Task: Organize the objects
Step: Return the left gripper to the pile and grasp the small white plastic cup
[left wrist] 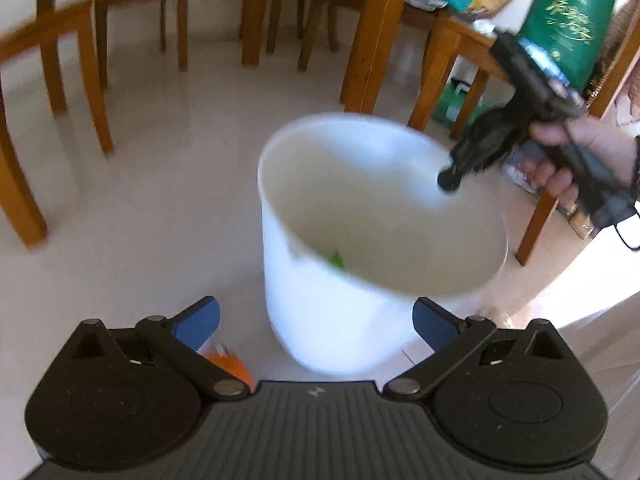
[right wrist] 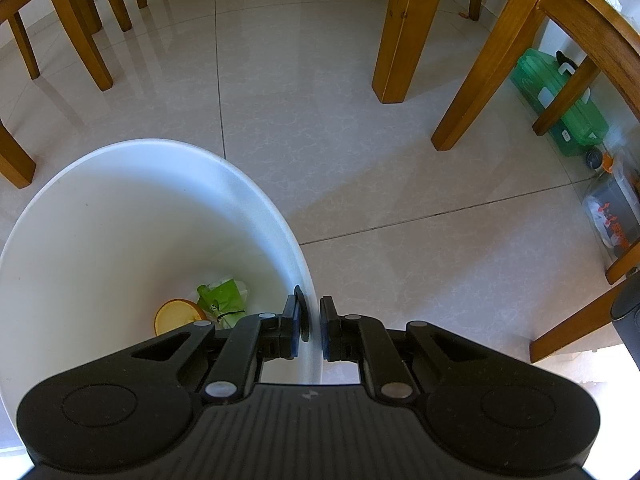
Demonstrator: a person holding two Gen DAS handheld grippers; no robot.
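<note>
left gripper (left wrist: 316, 322): jaws spread, empty, near bucket | right gripper (right wrist: 314, 322): pinching white bucket (right wrist: 120, 208) rim, likely steadying it | inside: orange slice (right wrist: 178, 314), green wrapper (right wrist: 224, 294)

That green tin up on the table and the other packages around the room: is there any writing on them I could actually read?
Green tin: gold brush-style characters running down its side, too blurred to read.
Clear tub on the floor: orange and dark markings, too distorted to read.
Green plastic case: white label patches, no legible text.
White bucket: no writing visible.
</note>
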